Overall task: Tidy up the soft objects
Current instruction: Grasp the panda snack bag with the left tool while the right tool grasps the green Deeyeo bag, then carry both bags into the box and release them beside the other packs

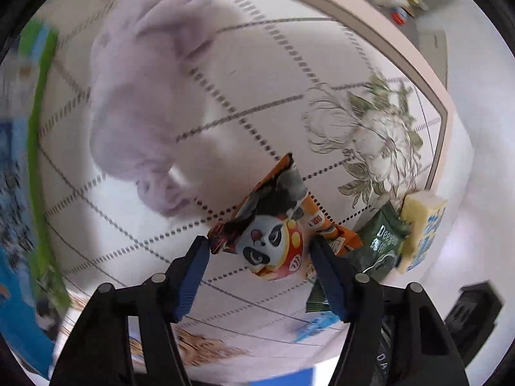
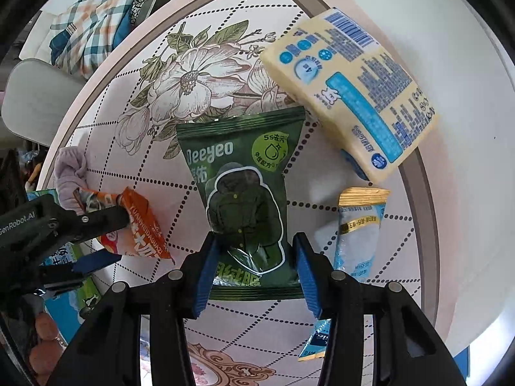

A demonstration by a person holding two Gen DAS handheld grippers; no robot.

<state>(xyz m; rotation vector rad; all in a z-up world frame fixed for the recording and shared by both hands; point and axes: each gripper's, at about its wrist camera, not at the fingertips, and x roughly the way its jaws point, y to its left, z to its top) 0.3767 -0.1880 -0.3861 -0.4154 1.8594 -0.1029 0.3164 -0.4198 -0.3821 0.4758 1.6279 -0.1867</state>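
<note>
My left gripper (image 1: 259,246) has its blue pads on both sides of an orange panda snack packet (image 1: 273,225), touching its edges; it also shows in the right wrist view (image 2: 138,222). A lilac cloth (image 1: 145,96) lies beyond it. My right gripper (image 2: 254,254) straddles a green Deeyeo pouch (image 2: 244,186) lying flat, jaws wide, pads at its edges. The left gripper (image 2: 106,234) appears at the left of the right wrist view.
A yellow tissue pack (image 2: 351,96) lies at the table's (image 2: 225,25) far right edge. A small blue-white sachet (image 2: 360,234) lies right of the pouch. Plaid clothes (image 2: 93,22) sit beyond the table. Green and blue packages (image 1: 38,160) lie left.
</note>
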